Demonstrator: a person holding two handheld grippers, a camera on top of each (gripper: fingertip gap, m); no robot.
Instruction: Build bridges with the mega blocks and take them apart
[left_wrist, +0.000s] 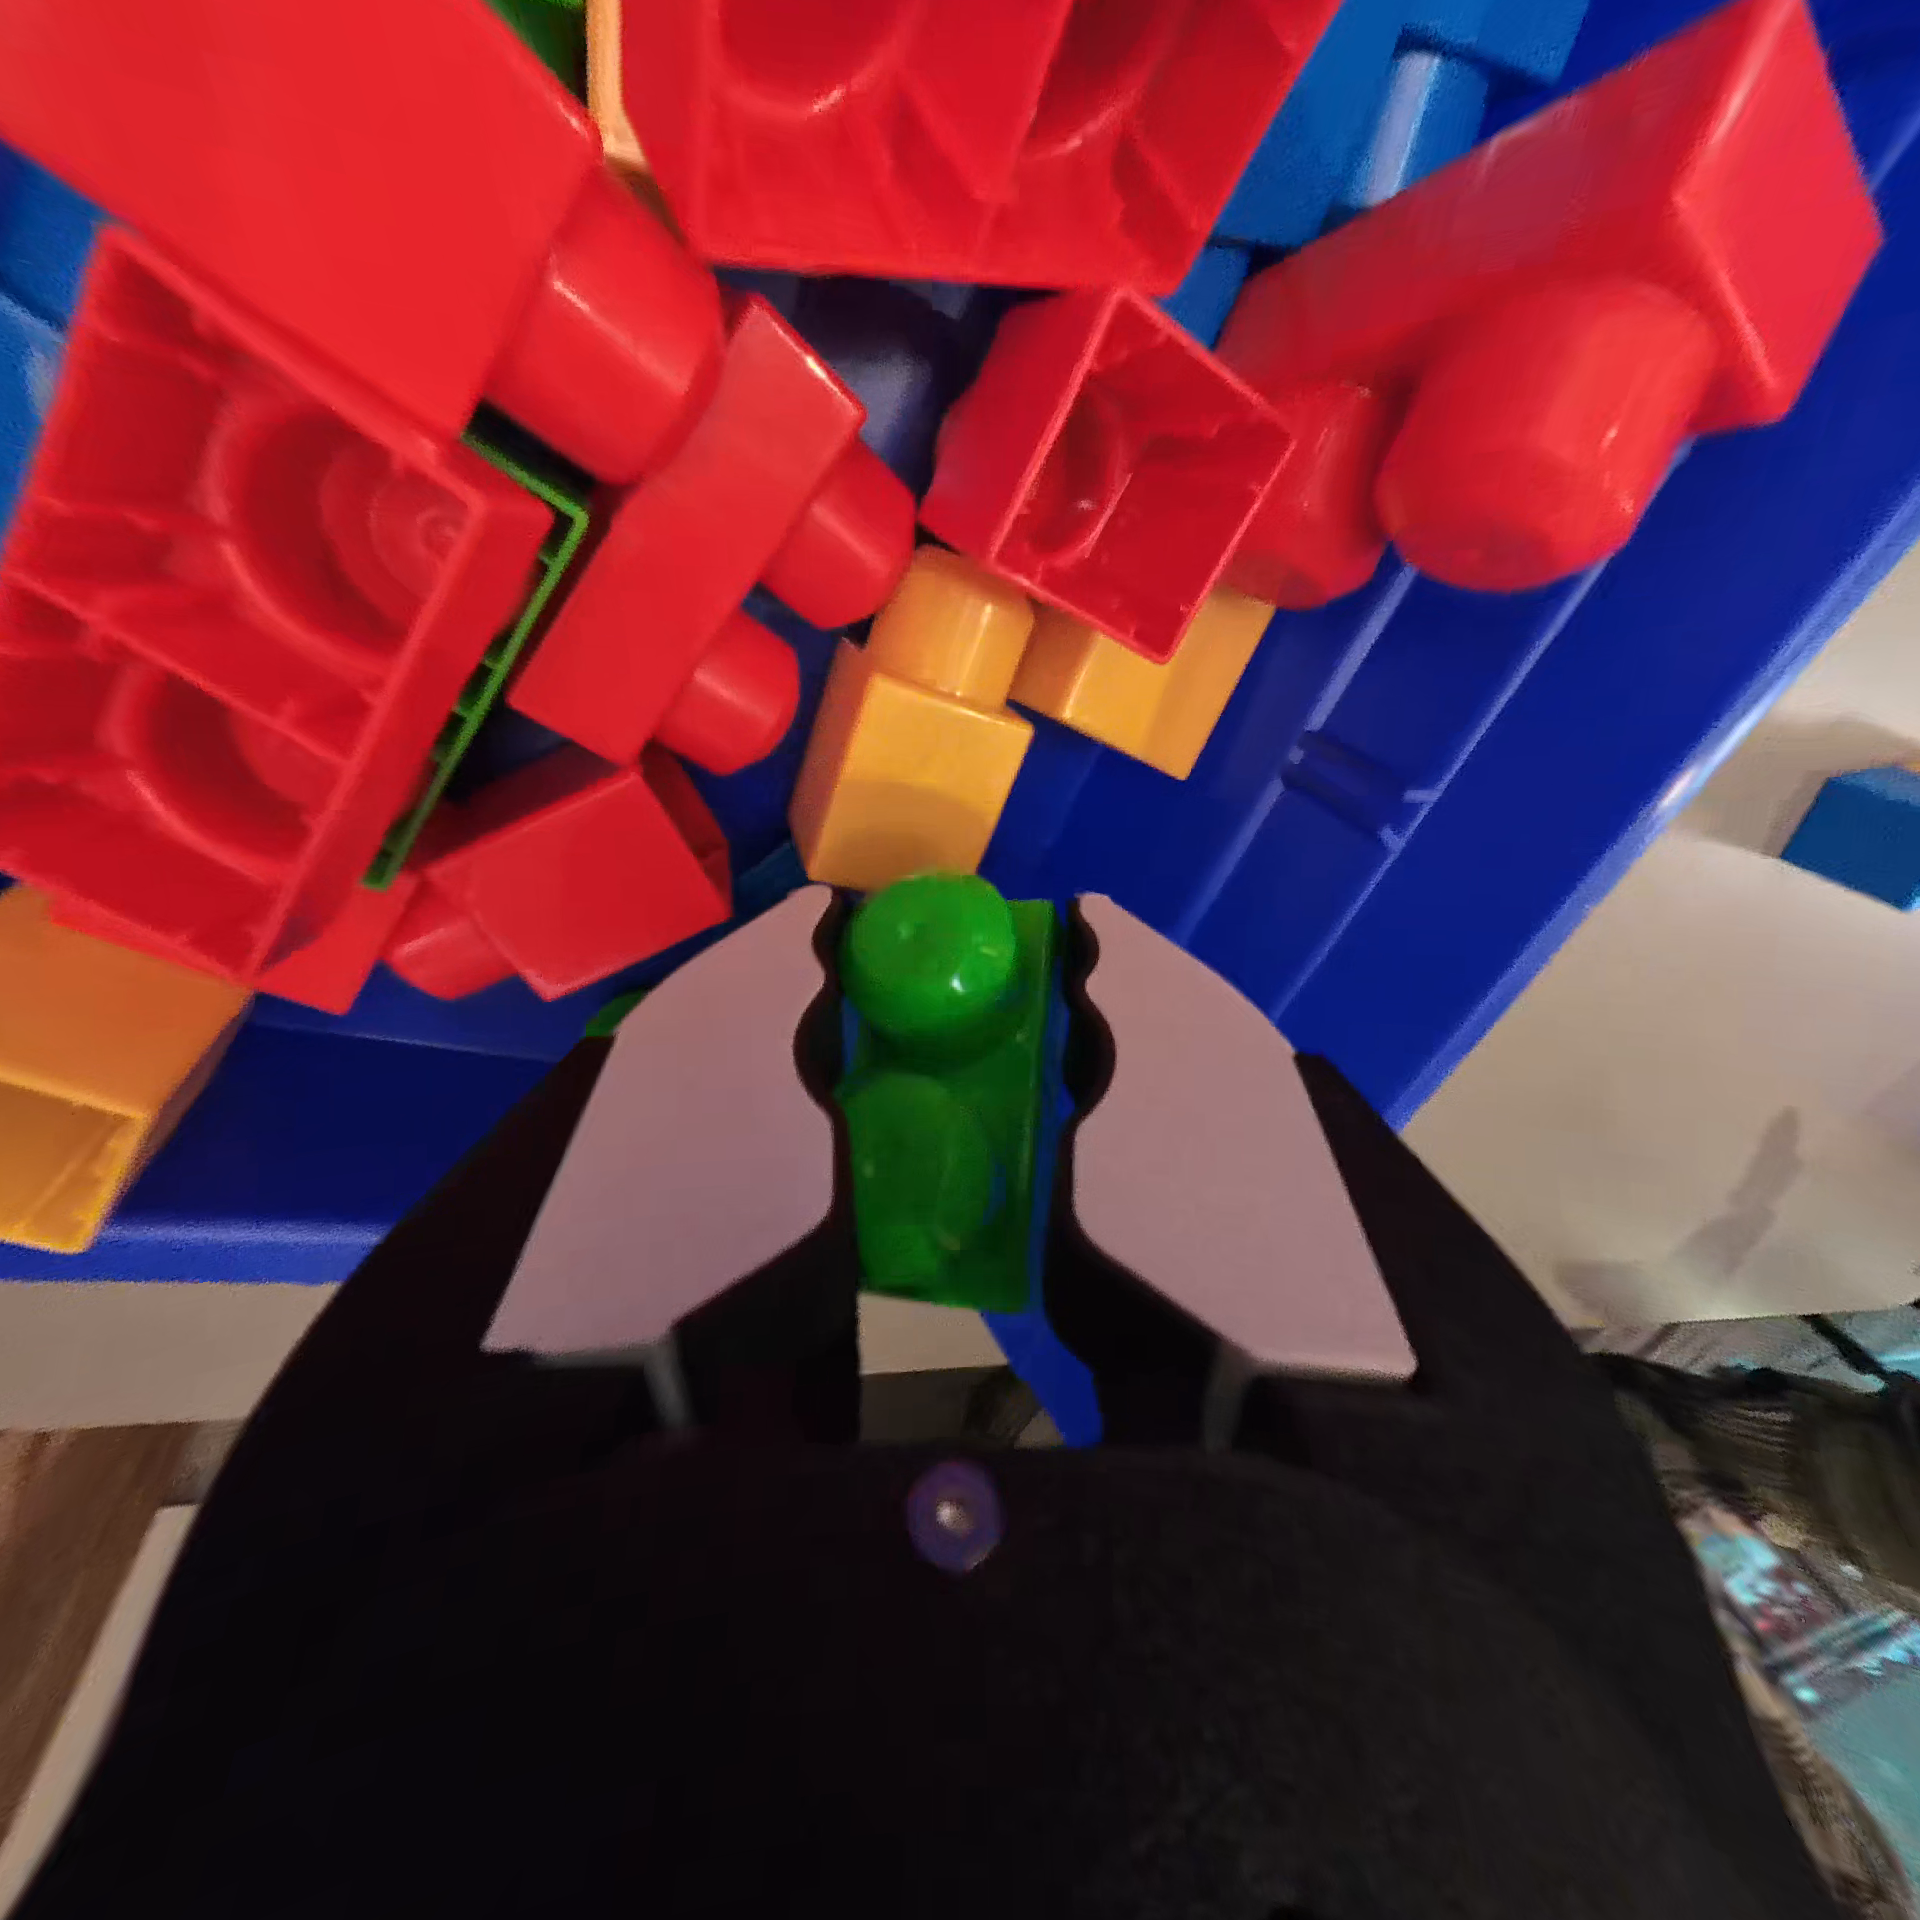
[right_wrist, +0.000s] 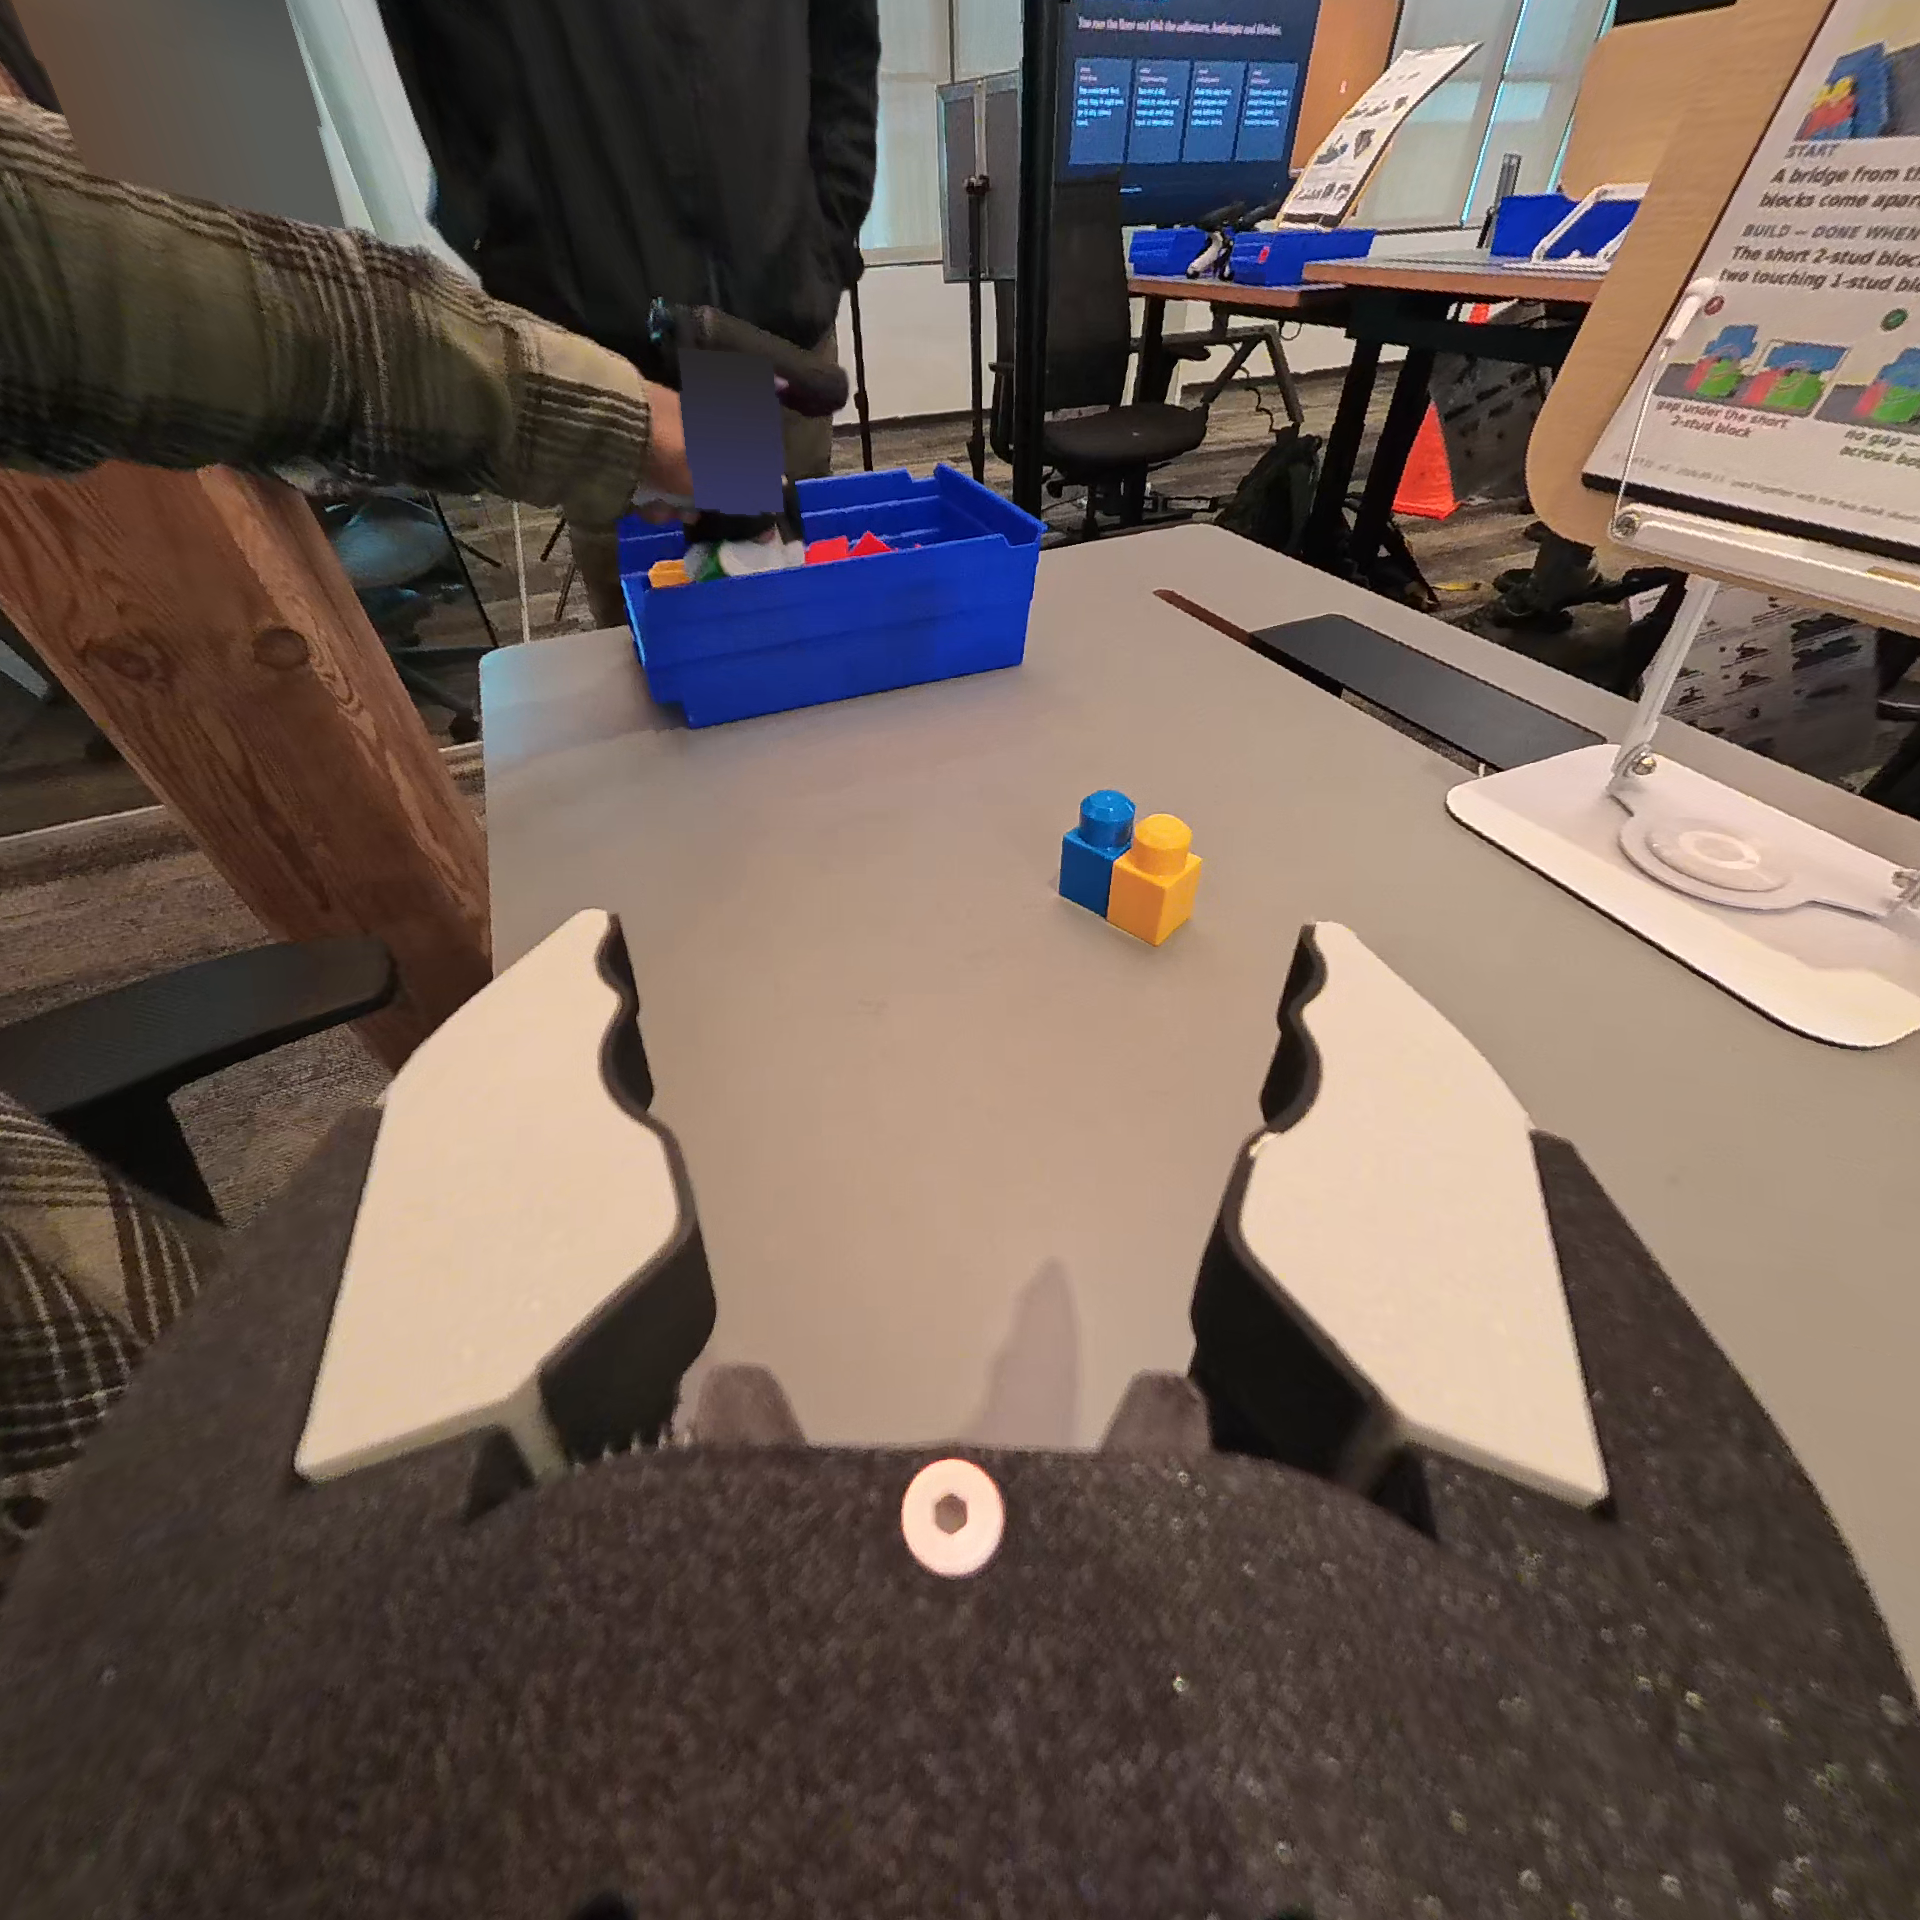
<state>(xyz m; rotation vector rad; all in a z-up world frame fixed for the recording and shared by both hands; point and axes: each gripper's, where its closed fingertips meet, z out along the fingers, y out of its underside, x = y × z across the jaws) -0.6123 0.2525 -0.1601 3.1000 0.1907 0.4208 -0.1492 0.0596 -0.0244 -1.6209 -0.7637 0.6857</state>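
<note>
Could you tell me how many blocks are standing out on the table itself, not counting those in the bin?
2: a blue block and a yellow block, upright and touching side by side on the grey table, ahead of the open right gripper. None looks hidden.

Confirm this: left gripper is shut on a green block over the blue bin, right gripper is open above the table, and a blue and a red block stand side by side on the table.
One thing is wrong: the block beside the blue block is yellow, not red, as the right wrist view shows. The rest holds: left gripper shut on the green block at the bin, right gripper open above the table.
</note>
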